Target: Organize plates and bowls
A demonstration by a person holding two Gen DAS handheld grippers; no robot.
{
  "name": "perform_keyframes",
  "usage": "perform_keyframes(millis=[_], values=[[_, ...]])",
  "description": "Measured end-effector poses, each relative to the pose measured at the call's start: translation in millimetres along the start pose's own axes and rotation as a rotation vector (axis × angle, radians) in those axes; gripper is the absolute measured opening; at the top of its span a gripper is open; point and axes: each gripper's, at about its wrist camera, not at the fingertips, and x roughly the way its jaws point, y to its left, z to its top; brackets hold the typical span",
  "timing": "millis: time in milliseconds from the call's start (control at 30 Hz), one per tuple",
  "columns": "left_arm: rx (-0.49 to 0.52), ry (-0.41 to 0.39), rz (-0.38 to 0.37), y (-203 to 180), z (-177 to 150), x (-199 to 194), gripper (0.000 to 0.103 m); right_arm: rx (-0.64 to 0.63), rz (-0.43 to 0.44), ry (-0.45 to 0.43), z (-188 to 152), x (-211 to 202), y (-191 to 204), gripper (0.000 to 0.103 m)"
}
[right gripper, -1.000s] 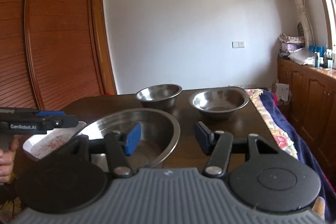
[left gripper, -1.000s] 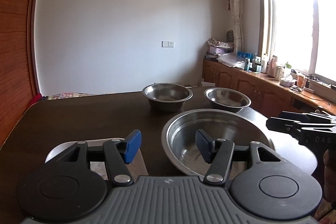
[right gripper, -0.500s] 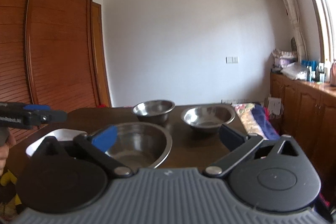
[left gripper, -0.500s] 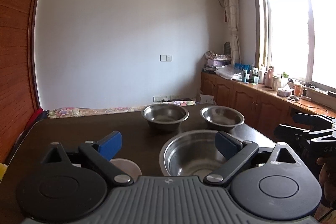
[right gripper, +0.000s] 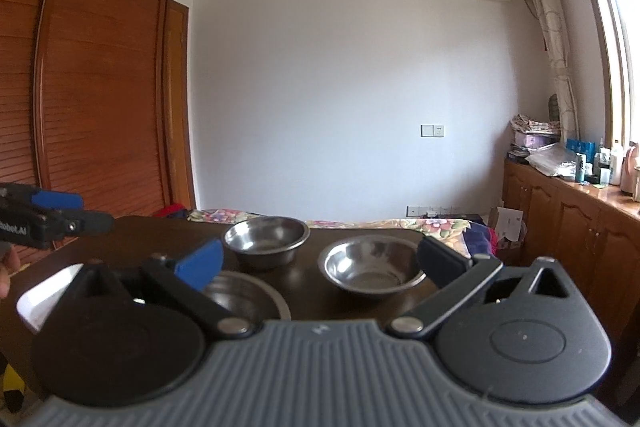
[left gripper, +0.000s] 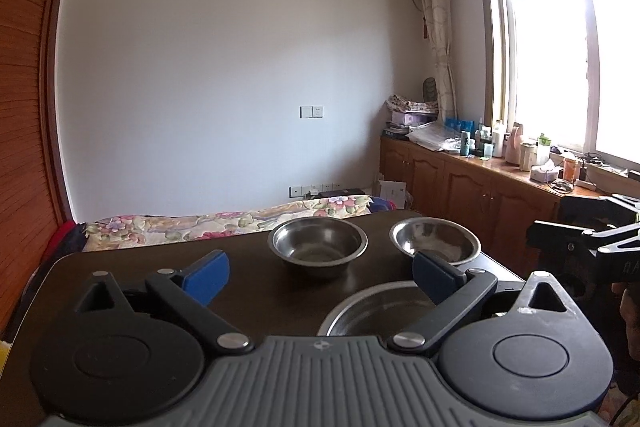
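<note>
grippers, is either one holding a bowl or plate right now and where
Nothing is held. The left tool and the right tool both stand wide open, with empty air between their pads above the table.

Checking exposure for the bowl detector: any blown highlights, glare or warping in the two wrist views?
Left wrist: window blown out white, washing that side; walls and wardrobe bow from fisheye; bowls sharp, dim. Right wrist: window clipped only at the edge, light more even; wardrobe curves strongly; plate bright white, mostly hidden behind the right gripper.
</note>
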Motion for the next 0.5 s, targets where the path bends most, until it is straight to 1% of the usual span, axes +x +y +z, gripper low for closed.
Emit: perform_keyframes(millis=[200,367,500], values=[[0.01,0.026,-0.001,7.8,11.5,21.2,0.103,-0.041,0.031,0.006,14.6,16.3,-2.8,0.103],[-0.009,0.058,-0.007,20.3,19.9,42.6,0.103,-0.075,0.073,0.033,26.0,38.5,-3.8,0.103],[0.006,0.076,0.003,27.0,24.6,60.8,0.103,-0.102,0.106,0.064,34.9,58.5,-2.6,0.103]])
